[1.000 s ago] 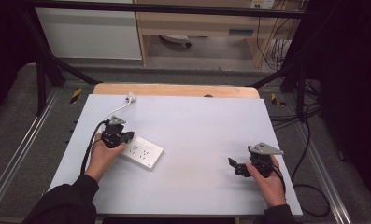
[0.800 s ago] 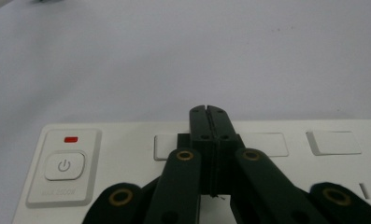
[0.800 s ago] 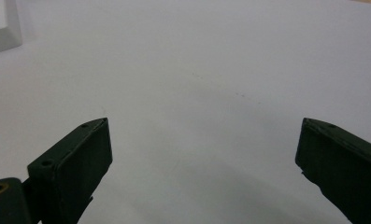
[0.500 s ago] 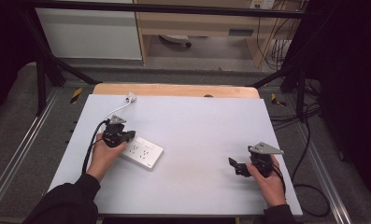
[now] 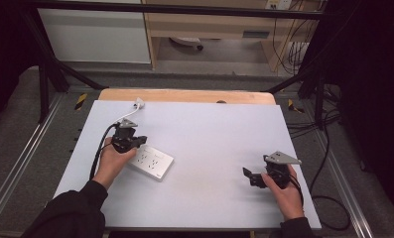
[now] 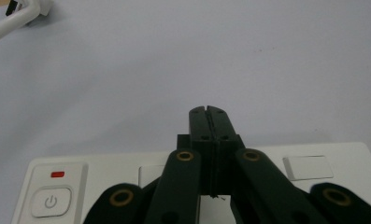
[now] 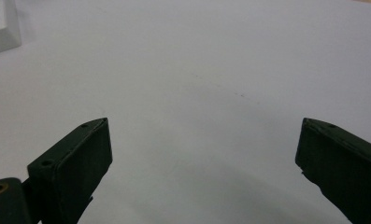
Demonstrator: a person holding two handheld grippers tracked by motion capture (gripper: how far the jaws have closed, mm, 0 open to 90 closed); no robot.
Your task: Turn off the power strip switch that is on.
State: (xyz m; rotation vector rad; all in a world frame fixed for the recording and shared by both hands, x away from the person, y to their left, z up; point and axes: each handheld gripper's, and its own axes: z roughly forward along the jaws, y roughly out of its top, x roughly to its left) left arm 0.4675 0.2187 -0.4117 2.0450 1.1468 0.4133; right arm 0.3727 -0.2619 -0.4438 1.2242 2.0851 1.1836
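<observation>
While the white bench (image 5: 209,144) is seen from above, the left hand-held gripper (image 5: 137,141) is found at centre left of the frame, clenched on nothing, its jaws pressed flat together over the near edge of the white power strip (image 5: 151,162). Just right of that hand the strip is laid flat on the bench; its power button (image 6: 51,201) is seen at lower left of the left gripper view. Its white cord (image 5: 127,113) is trailed toward the upper left. At lower right, the right hand-held gripper (image 5: 249,176) is held released, well apart from the strip.
</observation>
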